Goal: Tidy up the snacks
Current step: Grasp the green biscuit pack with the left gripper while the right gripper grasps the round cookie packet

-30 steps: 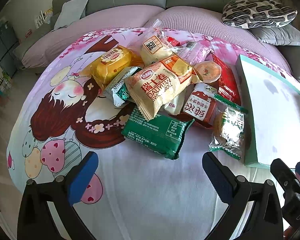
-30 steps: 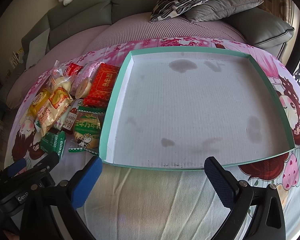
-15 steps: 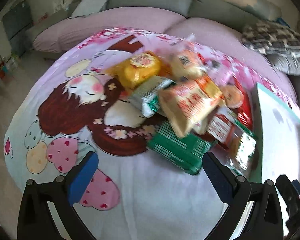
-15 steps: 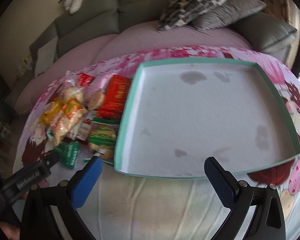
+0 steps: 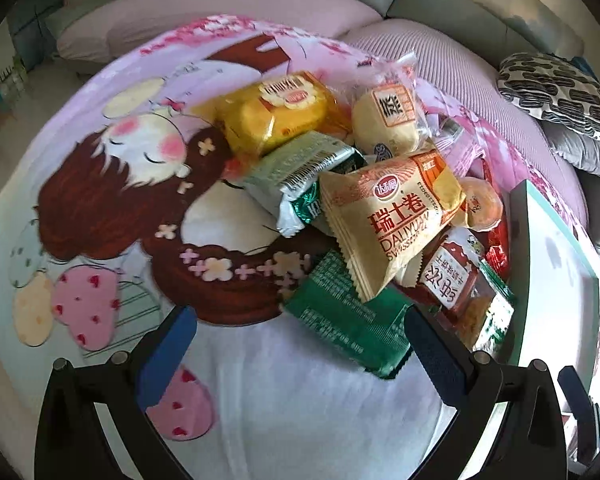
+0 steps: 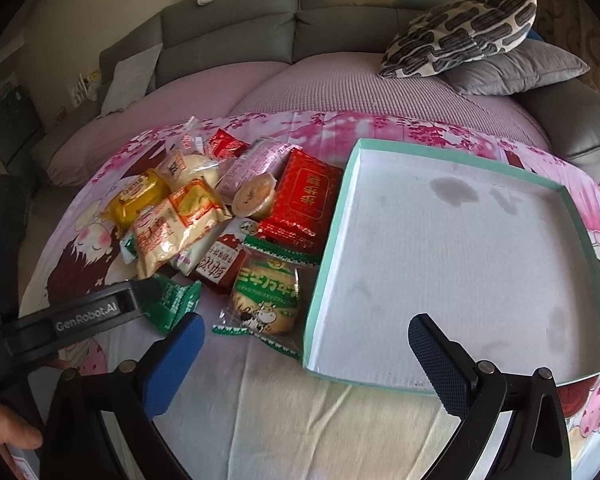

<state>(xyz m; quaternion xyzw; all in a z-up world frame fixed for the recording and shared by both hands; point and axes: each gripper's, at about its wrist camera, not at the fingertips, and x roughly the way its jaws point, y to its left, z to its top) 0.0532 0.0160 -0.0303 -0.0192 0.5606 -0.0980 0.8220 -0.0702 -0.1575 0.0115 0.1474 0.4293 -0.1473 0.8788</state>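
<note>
left gripper (image 5: 300, 344) hovered w/ jaws spread wide, nothing held, just short of the green wafer packet (image 5: 350, 314) at lower centre. snack pile (image 6: 220, 224) sat centre-left on the cartoon cloth (image 5: 100, 184), touching the empty teal tray (image 6: 326, 280) at right. right gripper (image 6: 306, 350) was also wide apart, empty, near the tray's front corner.
</note>
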